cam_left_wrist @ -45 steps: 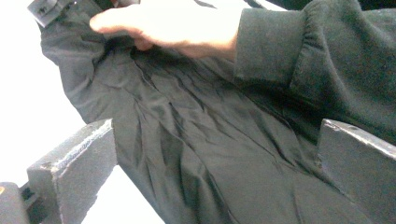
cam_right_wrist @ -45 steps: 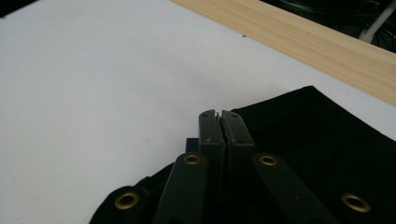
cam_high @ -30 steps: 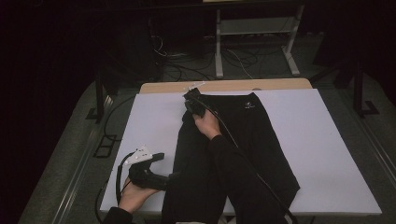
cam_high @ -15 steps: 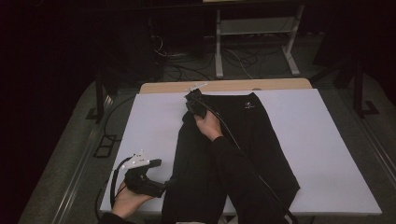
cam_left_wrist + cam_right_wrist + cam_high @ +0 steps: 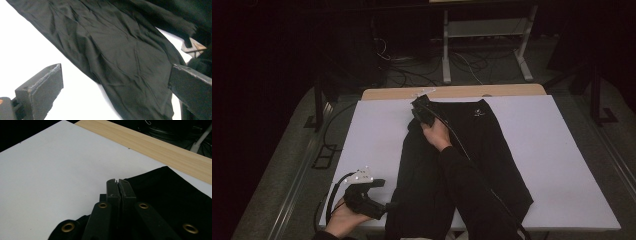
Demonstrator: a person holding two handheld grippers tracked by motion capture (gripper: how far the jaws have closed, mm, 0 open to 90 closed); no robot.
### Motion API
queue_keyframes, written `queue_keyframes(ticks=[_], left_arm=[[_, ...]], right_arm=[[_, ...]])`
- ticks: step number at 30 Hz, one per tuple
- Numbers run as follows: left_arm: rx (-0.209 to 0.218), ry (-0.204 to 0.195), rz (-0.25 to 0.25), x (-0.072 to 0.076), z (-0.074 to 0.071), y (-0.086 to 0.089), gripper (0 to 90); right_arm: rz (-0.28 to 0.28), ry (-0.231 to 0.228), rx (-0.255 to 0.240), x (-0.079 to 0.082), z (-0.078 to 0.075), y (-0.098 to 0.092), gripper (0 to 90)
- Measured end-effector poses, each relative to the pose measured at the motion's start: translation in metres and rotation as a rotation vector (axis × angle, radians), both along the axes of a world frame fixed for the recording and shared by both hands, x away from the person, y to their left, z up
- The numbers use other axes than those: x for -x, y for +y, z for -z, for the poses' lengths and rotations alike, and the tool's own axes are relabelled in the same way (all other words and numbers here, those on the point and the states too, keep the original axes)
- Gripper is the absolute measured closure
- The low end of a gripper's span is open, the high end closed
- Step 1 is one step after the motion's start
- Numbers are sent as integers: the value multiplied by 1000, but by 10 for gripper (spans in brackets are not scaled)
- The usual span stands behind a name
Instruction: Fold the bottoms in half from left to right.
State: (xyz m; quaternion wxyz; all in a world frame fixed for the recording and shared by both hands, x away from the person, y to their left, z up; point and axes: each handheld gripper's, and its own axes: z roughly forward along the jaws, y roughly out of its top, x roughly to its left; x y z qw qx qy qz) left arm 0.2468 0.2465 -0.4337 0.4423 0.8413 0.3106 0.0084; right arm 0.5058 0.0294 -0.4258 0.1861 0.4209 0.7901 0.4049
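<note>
Left tool (image 5: 379, 197) sits open at the bench's (image 5: 562, 150) near edge, beside the black trousers (image 5: 492, 150) spread flat mid-bench. Your right tool (image 5: 422, 107), farther off, is clenched on their far waistband corner. Fabric looks soft, light, slippery: grip hems or waistband.

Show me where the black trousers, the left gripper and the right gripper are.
black trousers (image 5: 492, 145): high view, on the flat fabric of the right-hand leg.
left gripper (image 5: 388, 206): high view, midway between its open jaw tips at the table's near edge.
right gripper (image 5: 117, 187): right gripper view, between its closed jaw tips at the waistband.
</note>
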Motion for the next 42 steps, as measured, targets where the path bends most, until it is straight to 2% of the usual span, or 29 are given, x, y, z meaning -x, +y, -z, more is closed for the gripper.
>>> queue_keyframes(ticks=[7, 11, 18, 22, 23, 25, 26, 30, 33, 37, 38, 42], left_arm=[[-13, 49, 42, 0, 5, 2, 2], [-5, 54, 87, 3, 7, 3, 122], [-20, 106, 120, 2, 12, 0, 152], [-37, 140, 147, 3, 16, -2, 203], [-37, 136, 149, 3, 16, -2, 219], [-36, 153, 162, 3, 15, -2, 300], [-40, 156, 167, 4, 15, -2, 315], [-53, 161, 186, 5, 13, -1, 478], [-62, 173, 191, 6, 14, 0, 643], [-98, 181, 202, 6, 17, -3, 847], [-103, 175, 207, 6, 17, -4, 880], [-113, 166, 225, 4, 13, -5, 886]], right_arm=[[2, 4, 4, -1, 1, -1, 869], [-2, 9, 7, -1, 2, -2, 869], [-5, 11, 5, 0, 1, -2, 870], [-6, 12, 3, 0, 2, -3, 870], [-5, 10, 2, 0, 2, -3, 870], [-5, 10, -2, 0, 2, -4, 869], [-4, 10, -2, 0, 3, -5, 869], [-2, 5, 0, 1, 2, -6, 870], [0, 6, -4, 1, 1, -6, 869], [-2, 7, -6, 1, 1, -7, 870], [-4, 7, -3, 1, 1, -8, 870], [-6, 14, -11, 0, 2, -10, 870]])
